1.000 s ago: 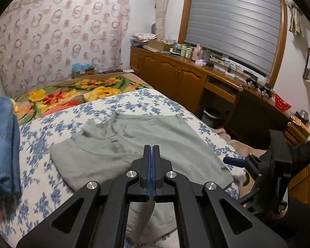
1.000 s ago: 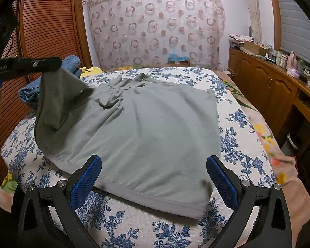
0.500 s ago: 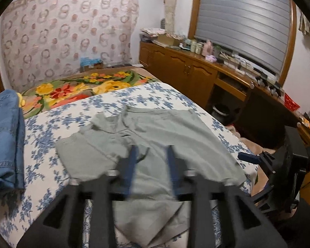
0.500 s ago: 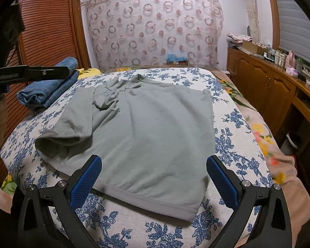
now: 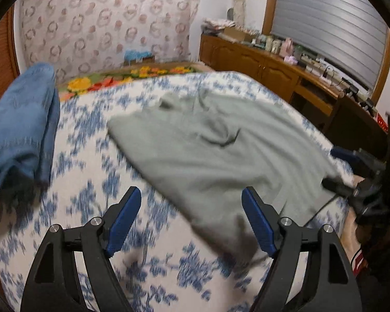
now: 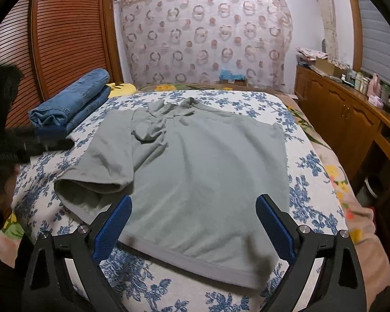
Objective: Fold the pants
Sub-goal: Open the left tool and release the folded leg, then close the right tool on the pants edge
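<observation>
Right wrist view: your right gripper [image 6: 192,223] gapes wide over the near hem, holding nothing.
Left gripper [image 5: 191,219]: spread wide too, empty.
Garment: grey-green soft cotton garment [image 6: 195,171] lies flat mid-bed, one side flap folded inward.
Handling: light and limp, likely to sag; pinch hem or corner.
Room: blue floral bedspread [image 6: 312,166] bare on your right; folded blue denim jeans [image 6: 70,104] crowd the left.

Folded jeans [image 6: 71,104] beside wooden louvred doors [image 6: 65,33]
</observation>
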`<state>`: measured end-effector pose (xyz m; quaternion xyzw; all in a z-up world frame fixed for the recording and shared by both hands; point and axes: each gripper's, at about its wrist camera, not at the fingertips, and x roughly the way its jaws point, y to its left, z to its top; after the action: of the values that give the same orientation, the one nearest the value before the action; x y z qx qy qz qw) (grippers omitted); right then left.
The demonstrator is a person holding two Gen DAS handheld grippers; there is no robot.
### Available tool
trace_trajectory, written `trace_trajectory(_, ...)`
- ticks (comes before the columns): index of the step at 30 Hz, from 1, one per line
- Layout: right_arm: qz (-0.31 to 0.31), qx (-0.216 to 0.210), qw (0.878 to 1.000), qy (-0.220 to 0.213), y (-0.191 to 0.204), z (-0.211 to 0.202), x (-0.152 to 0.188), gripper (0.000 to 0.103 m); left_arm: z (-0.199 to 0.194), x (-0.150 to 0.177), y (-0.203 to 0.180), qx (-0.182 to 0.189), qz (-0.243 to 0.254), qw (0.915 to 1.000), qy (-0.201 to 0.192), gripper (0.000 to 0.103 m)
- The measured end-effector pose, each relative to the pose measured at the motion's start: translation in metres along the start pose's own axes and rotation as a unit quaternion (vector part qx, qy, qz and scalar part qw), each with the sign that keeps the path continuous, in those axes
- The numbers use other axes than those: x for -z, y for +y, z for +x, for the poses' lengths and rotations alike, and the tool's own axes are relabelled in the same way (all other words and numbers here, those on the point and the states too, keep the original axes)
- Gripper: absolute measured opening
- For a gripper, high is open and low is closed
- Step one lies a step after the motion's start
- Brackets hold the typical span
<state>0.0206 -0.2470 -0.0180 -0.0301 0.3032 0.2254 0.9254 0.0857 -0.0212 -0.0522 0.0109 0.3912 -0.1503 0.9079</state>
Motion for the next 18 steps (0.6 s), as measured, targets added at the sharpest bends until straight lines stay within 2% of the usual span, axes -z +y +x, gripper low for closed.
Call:
trace_trajectory(4, -0.006, -0.013, 1.0, 0.0, 0.006, 0.004, -0.006, 0.086, 0.003, 0.014, 0.005, -0.003, -0.009, 0.9999, 0.011, 0.08)
trace_trajectory(7, -0.01, -0.028, 1.0, -0.002, 0.01, 0.005, -0.01, 0.076, 0.003, 0.023, 0.006, -0.004, -0.011, 0.9998, 0.014, 0.08)
trace_trajectory(11, -0.015, -0.052, 0.999, 0.001, 0.014, 0.013, -0.015, 0.057, 0.005, 0.034, 0.008, -0.003, -0.02, 0.9996, 0.022, 0.08)
trace_trajectory(18, -0.019, -0.081, 0.996, 0.025, 0.016, 0.04, -0.02, 0.051, 0.004, 0.042, 0.007, -0.006, -0.025, 0.9996, 0.013, 0.08)
